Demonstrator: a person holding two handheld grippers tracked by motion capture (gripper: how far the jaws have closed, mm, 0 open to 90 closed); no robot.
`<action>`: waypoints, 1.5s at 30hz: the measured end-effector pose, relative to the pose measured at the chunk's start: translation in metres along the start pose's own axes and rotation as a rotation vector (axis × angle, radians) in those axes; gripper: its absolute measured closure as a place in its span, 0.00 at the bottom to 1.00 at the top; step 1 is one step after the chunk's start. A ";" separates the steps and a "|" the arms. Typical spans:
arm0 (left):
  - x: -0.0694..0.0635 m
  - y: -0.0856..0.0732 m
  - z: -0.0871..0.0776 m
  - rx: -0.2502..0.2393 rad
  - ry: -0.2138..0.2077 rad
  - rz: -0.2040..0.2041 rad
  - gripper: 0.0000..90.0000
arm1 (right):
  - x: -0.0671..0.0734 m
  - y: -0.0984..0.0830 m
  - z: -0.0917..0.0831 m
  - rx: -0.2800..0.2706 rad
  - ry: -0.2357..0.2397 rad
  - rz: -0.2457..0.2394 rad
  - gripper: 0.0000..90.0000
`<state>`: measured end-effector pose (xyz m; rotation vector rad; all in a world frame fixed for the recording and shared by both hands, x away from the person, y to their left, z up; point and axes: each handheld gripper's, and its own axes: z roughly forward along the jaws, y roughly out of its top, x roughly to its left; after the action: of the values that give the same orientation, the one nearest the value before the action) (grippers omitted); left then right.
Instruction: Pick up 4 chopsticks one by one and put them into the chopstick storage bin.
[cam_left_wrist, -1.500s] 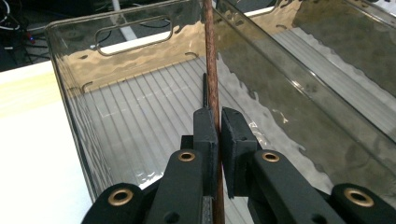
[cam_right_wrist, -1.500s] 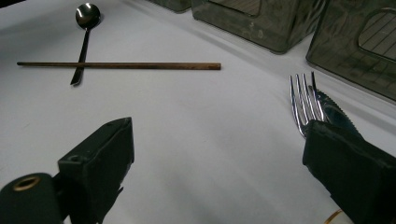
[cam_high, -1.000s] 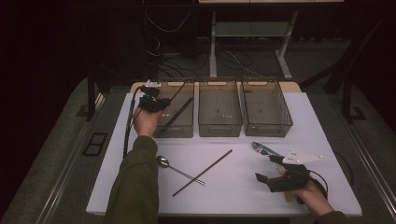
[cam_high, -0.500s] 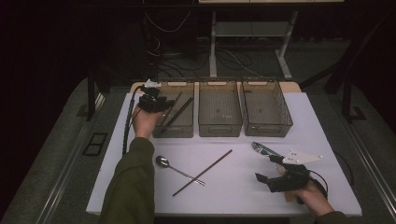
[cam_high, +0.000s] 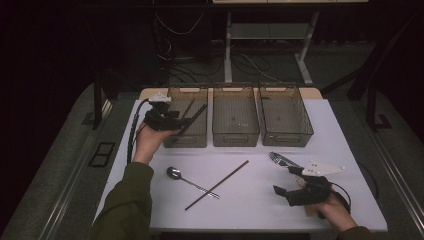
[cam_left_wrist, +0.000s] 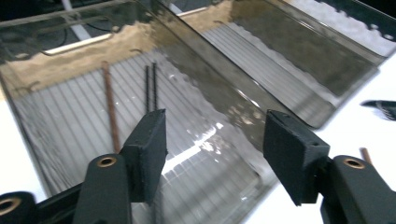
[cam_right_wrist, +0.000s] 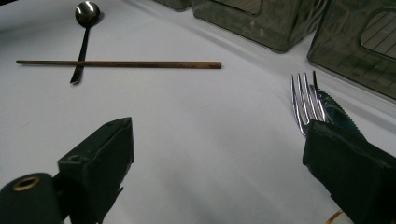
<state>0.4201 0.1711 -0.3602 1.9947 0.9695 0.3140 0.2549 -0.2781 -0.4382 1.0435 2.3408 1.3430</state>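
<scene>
Chopsticks are what is being sorted: one brown chopstick (cam_high: 192, 118) leans in the left bin (cam_high: 186, 139), its upper end over the front rim, and in the left gripper view a brown stick (cam_left_wrist: 110, 105) and a thin dark pair (cam_left_wrist: 151, 87) lie on the ribbed floor of that bin. The step in hand is judged to be the release. The jaws of the left gripper (cam_high: 176, 120) have just been opening; they stand apart with nothing between them, held at the front of the bin.

A second chopstick (cam_high: 217, 178) remains on the white desk (cam_high: 250, 205), laid across the handle of a spoon (cam_high: 191, 182). It is a long, thin, matt rod, so the next move probably calls for a low, precise pinch near its middle, without the spoon being dragged.

All three bins are of smoky transparent plastic, rectangular, with grooved floors; the middle bin (cam_high: 235, 137) and the right bin (cam_high: 287, 140) stand close beside the first. The spoon is polished metal with a round bowl.

The right gripper (cam_high: 292, 182) rests near the front edge of the desk, jaws wide apart and empty, just beside a shiny fork (cam_right_wrist: 306, 100) and a serrated knife (cam_right_wrist: 334, 109).
</scene>
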 end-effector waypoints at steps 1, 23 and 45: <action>-0.003 -0.002 -0.002 0.001 -0.008 0.005 0.41 | 0.000 0.000 0.000 0.000 -0.001 0.001 0.10; -0.070 -0.051 -0.014 0.016 -0.088 0.096 0.35 | 0.000 0.000 0.000 0.001 -0.008 0.005 0.10; -0.111 -0.099 -0.008 0.052 -0.175 0.111 0.57 | 0.002 0.000 -0.001 -0.001 -0.009 -0.004 0.10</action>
<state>0.2909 0.1252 -0.4197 2.0887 0.7652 0.1728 0.2532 -0.2775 -0.4376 1.0418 2.3344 1.3355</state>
